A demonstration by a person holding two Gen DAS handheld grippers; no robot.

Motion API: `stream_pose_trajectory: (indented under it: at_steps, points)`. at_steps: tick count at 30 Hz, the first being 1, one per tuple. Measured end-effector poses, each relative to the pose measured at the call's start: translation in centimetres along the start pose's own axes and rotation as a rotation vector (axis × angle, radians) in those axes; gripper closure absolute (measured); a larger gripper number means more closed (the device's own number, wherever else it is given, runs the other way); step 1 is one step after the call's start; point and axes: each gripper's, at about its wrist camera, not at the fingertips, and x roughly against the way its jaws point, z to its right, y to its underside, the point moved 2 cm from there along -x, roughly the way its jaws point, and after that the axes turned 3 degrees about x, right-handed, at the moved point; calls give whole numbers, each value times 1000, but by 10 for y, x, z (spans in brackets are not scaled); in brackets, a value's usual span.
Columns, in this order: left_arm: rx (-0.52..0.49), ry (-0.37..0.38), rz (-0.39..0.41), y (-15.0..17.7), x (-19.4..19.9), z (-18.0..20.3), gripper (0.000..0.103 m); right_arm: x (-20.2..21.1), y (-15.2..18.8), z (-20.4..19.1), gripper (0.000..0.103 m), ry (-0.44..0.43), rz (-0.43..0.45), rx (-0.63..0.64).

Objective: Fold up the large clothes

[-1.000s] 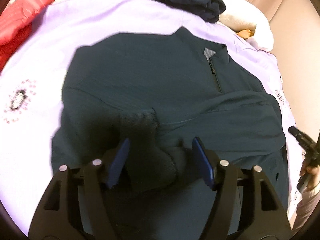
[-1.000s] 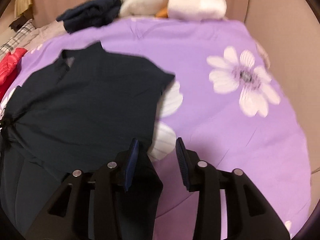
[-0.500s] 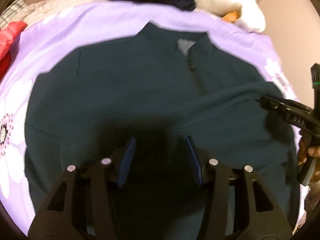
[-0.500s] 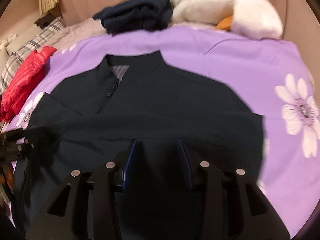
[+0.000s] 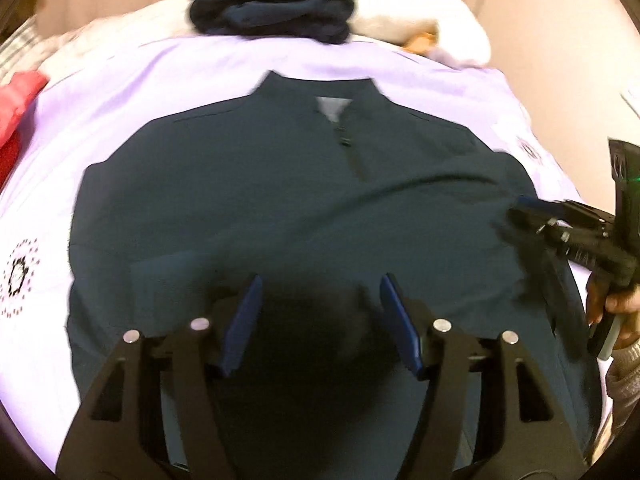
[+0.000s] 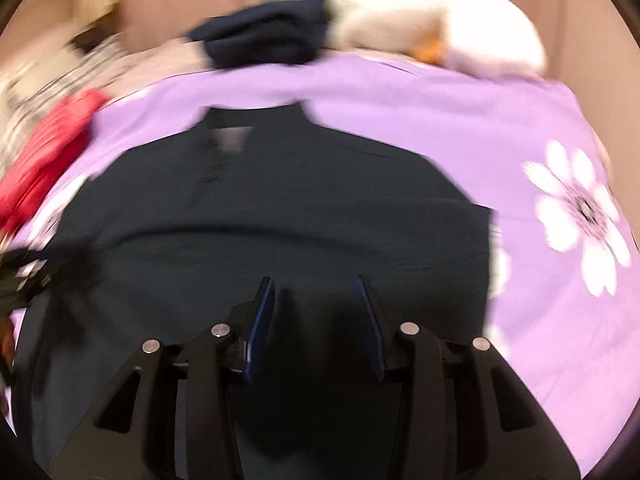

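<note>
My left wrist camera looked down from close above the near edge of the bed (image 5: 100, 92), facing its far edge over the dark shirt (image 5: 280, 200). My right wrist camera sat just as close, facing the same way. Both shared the shirt (image 6: 280, 208), the folded pile (image 5: 272, 12) and the white pillow (image 6: 440, 24) at the far edge.

No legible text or labels anywhere.

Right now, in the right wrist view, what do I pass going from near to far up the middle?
Right tool → dark shirt spread flat → purple floral bedspread → folded dark clothes.
</note>
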Motion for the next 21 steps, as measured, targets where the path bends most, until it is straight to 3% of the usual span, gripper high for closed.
stream_pose_trajectory:
  at_steps: [2, 6, 8, 10, 14, 16, 21]
  points:
    - [-34, -13, -31, 10, -8, 9, 41, -4, 12, -20, 61, -16, -25, 54]
    - [-45, -18, -67, 39, -17, 10, 42, -9, 40, -39, 60, 44, -56, 131]
    - [-68, -18, -54, 49, -12, 9, 42, 0, 48, -39, 57, 49, -48, 130]
    - [-71, -11, -55, 57, -3, 7, 42, 6, 54, -34, 48, 54, -53, 123]
    - [-15, 8, -49, 70, 26, -6, 42, 27, 63, -17, 45, 88, -70, 47]
    - [24, -33, -50, 83, 45, -17, 20, 43, 67, -15, 44, 79, -56, 13]
    - [109, -41, -13, 140, 107, -37, 20, 93, 97, -28, 43, 11, -14, -35]
